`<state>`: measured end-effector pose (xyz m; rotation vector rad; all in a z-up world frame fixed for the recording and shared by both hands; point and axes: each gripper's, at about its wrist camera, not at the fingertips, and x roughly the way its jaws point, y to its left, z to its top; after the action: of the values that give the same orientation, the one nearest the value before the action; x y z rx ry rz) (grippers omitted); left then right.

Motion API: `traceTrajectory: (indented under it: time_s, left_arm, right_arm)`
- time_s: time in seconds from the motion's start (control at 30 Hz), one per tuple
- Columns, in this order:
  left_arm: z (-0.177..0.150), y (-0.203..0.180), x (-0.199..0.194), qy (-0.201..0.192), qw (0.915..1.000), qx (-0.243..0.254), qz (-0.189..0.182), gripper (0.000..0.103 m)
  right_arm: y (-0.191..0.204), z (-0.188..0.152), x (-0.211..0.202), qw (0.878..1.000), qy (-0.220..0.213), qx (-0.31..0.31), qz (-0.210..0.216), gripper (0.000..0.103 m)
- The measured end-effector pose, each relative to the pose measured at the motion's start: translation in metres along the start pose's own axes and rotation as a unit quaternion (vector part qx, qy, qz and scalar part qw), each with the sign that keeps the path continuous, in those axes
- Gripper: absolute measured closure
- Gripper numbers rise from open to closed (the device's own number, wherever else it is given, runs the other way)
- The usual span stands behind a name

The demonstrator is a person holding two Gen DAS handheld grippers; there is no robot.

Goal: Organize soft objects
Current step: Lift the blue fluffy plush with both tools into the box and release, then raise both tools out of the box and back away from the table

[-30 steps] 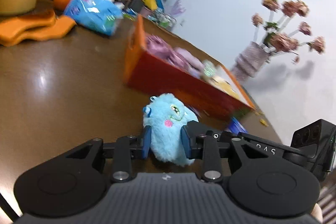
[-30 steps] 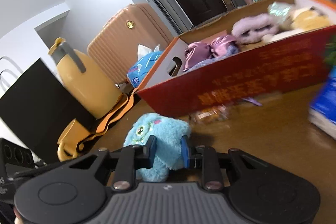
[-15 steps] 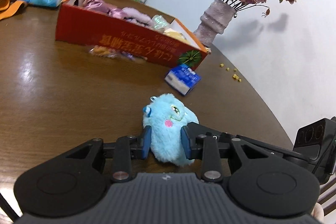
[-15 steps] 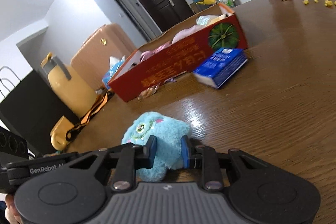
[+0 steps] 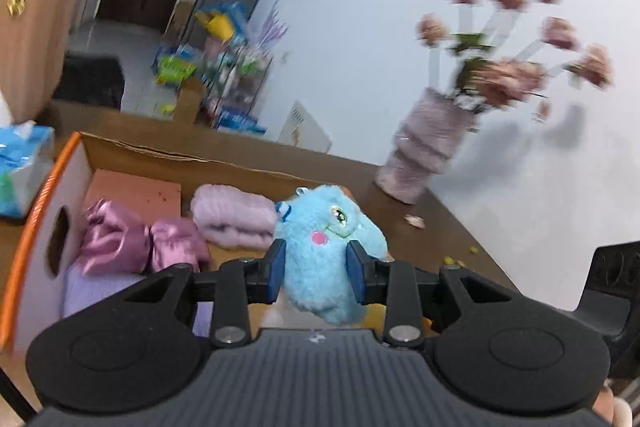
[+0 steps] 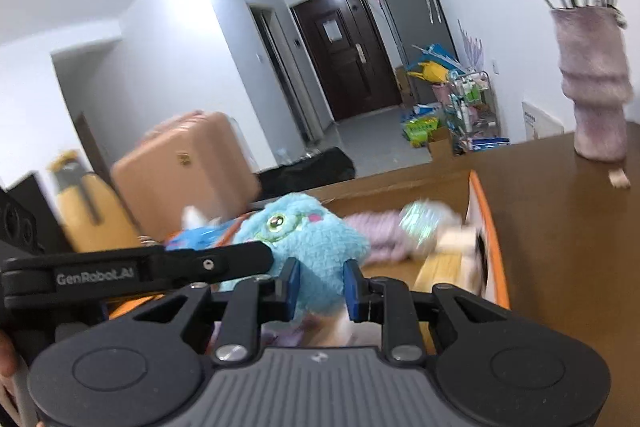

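Note:
A fluffy blue plush monster point(image 5: 324, 247) is gripped from two sides. My left gripper point(image 5: 316, 269) is shut on it, and my right gripper point(image 6: 320, 285) is shut on it too point(image 6: 304, 239). Both hold it in the air above the open orange cardboard box point(image 5: 36, 211). Inside the box lie shiny pink satin bundles point(image 5: 116, 239), a folded pink knit point(image 5: 236, 215) and a lilac cloth point(image 5: 92, 291). The right wrist view shows the box's right end point(image 6: 486, 227) with a pink knit point(image 6: 380, 231) and a pale toy point(image 6: 424, 219) inside.
A pink vase of dried roses point(image 5: 424, 147) stands on the brown table point(image 5: 452, 227) right of the box, also in the right wrist view point(image 6: 592, 95). A blue tissue pack point(image 5: 20, 163) lies left of the box. A yellow jug point(image 6: 84, 211) and a pink suitcase point(image 6: 184, 179) stand behind.
Both grippers have lifted the blue plush off the table and carried it over the open box. The box now lies directly below, close up.

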<state>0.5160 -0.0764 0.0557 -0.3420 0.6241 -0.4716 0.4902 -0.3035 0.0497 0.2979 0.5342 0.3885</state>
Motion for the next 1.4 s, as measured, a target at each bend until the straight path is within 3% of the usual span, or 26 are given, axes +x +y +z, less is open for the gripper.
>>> traceTrajectory:
  time_s: [0.13, 0.2, 0.3, 0.43, 0.6, 0.67, 0.7, 0.73, 0.77, 0.8, 0.87, 0.93, 1.1, 1.4]
  left_arm:
    - [0.017, 0.023, 0.067, 0.07, 0.9965, -0.018, 0.044, 0.07]
    - [0.013, 0.025, 0.085, 0.096, 0.9916, 0.002, 0.087, 0.07]
    - [0.009, 0.028, 0.082, 0.093, 0.9925, 0.014, 0.078, 0.069]
    - [0.016, 0.022, 0.051, 0.054, 0.9924, 0.047, 0.1, 0.065]
    - [0.031, 0.01, -0.017, -0.002, 0.9866, 0.093, 0.134, 0.054]
    - [0.033, 0.008, -0.051, -0.033, 0.9813, 0.113, 0.152, 0.048]
    - [0.031, 0.007, -0.071, -0.053, 0.9771, 0.123, 0.165, 0.039]
    - [0.028, 0.007, -0.09, -0.076, 0.9713, 0.133, 0.182, 0.023]
    - [0.021, 0.006, -0.112, -0.109, 0.9624, 0.144, 0.203, 0.016]
    - [0.014, 0.005, -0.13, -0.138, 0.9529, 0.154, 0.222, 0.01]
    - [-0.003, 0.001, -0.164, -0.179, 0.9339, 0.18, 0.252, 0.007]
    - [-0.016, -0.002, -0.187, -0.199, 0.9257, 0.186, 0.262, 0.0]
    - [-0.043, -0.012, -0.231, -0.247, 0.9188, 0.166, 0.259, 0.0]
    - [-0.07, -0.024, -0.275, -0.271, 0.9142, 0.172, 0.248, 0.0]
  right_arm:
    - [-0.018, 0.018, 0.066, 0.996, 0.078, -0.009, -0.047, 0.08]
    - [-0.008, 0.012, 0.082, 0.988, 0.093, -0.069, -0.101, 0.078]
    - [-0.005, 0.006, 0.089, 0.984, 0.1, -0.086, -0.116, 0.074]
    - [-0.005, 0.017, 0.074, 0.988, 0.076, -0.067, -0.115, 0.071]
    - [0.014, 0.043, 0.025, 0.989, 0.031, -0.089, -0.111, 0.057]
    - [0.021, 0.05, -0.004, 0.988, 0.007, -0.105, -0.11, 0.046]
    - [0.026, 0.052, -0.022, 0.988, -0.009, -0.116, -0.105, 0.043]
    - [0.031, 0.053, -0.038, 0.986, -0.024, -0.126, -0.104, 0.038]
    - [0.036, 0.053, -0.056, 0.984, -0.047, -0.138, -0.104, 0.032]
    - [0.041, 0.05, -0.07, 0.981, -0.068, -0.151, -0.105, 0.029]
    - [0.052, 0.04, -0.097, 0.97, -0.117, -0.181, -0.114, 0.007]
    - [0.059, 0.027, -0.117, 0.959, -0.163, -0.199, -0.119, 0.004]
    - [0.074, -0.002, -0.154, 0.947, -0.227, -0.201, -0.105, 0.0]
    - [0.098, -0.022, -0.188, 0.943, -0.243, -0.205, -0.097, 0.0]
